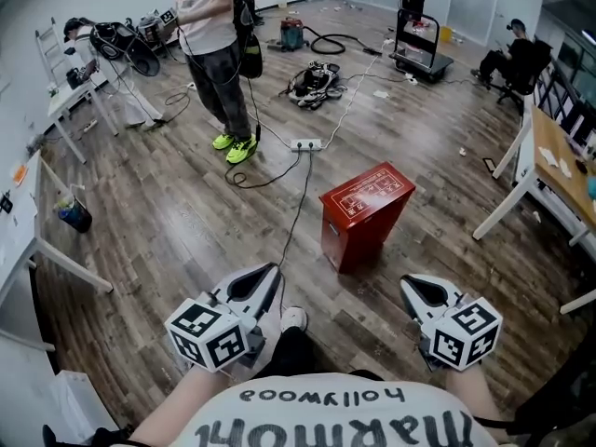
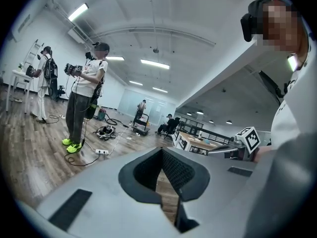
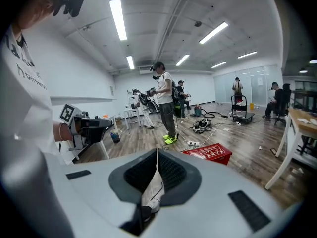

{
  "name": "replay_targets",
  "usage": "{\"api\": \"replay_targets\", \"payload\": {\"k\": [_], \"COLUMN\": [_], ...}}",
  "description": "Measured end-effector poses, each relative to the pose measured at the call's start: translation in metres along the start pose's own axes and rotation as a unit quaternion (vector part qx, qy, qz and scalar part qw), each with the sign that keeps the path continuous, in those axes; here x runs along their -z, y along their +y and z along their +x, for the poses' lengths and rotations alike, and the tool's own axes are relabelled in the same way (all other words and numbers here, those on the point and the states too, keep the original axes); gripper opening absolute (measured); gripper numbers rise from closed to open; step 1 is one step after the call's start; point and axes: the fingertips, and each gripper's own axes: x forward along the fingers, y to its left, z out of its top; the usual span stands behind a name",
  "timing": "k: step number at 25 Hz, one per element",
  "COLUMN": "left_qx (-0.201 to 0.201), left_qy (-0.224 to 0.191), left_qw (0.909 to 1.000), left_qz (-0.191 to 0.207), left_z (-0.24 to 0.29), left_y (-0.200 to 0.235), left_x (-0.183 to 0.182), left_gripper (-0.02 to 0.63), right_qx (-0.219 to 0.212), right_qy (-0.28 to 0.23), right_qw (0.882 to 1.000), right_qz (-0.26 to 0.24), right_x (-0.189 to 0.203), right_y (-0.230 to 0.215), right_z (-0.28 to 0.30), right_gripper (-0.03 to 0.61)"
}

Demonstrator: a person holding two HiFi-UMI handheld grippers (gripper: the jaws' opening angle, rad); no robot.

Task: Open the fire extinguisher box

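Note:
The red fire extinguisher box (image 1: 366,214) stands upright on the wood floor, lid on top and closed, a short way ahead of me; it also shows in the right gripper view as the same red box (image 3: 210,152). My left gripper (image 1: 270,270) is held low at the left, short of the box and apart from it, jaws shut with nothing in them (image 2: 162,150). At the right my right gripper (image 1: 407,284) also hangs short of the box, its jaws meeting at the tip and empty (image 3: 157,151).
A power strip (image 1: 306,144) and its cable (image 1: 296,214) lie on the floor just left of the box. A standing person (image 1: 219,54) is beyond it. White tables (image 1: 19,222) line the left wall, a desk (image 1: 549,156) stands at the right, and a cart (image 1: 421,45) is at the back.

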Motion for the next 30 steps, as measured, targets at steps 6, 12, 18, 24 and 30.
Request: {"api": "replay_targets", "payload": {"k": [6, 12, 18, 24, 30], "left_qx": [0.005, 0.005, 0.004, 0.002, -0.003], "left_qy": [0.010, 0.008, 0.028, 0.039, 0.045], "left_qw": [0.9999, 0.9999, 0.9993, 0.9987, 0.9987], "left_qz": [-0.005, -0.013, -0.024, -0.032, -0.023], "left_z": [0.028, 0.054, 0.076, 0.091, 0.101], "left_y": [0.033, 0.071, 0.108, 0.155, 0.201], "left_x": [-0.011, -0.027, -0.036, -0.052, -0.073], "left_gripper": [0.006, 0.006, 0.006, 0.006, 0.006], "right_qx": [0.010, 0.010, 0.007, 0.003, 0.001], "right_qy": [0.010, 0.023, 0.031, 0.037, 0.031], "right_qw": [1.000, 1.000, 0.999, 0.999, 0.999], "right_qz": [0.009, 0.009, 0.020, 0.018, 0.020], "right_x": [-0.015, -0.032, -0.054, -0.082, -0.111], "right_y": [-0.020, -0.035, -0.050, -0.055, -0.058], "right_z": [0.034, 0.075, 0.117, 0.164, 0.212], "right_gripper": [0.011, 0.011, 0.011, 0.011, 0.011]}}
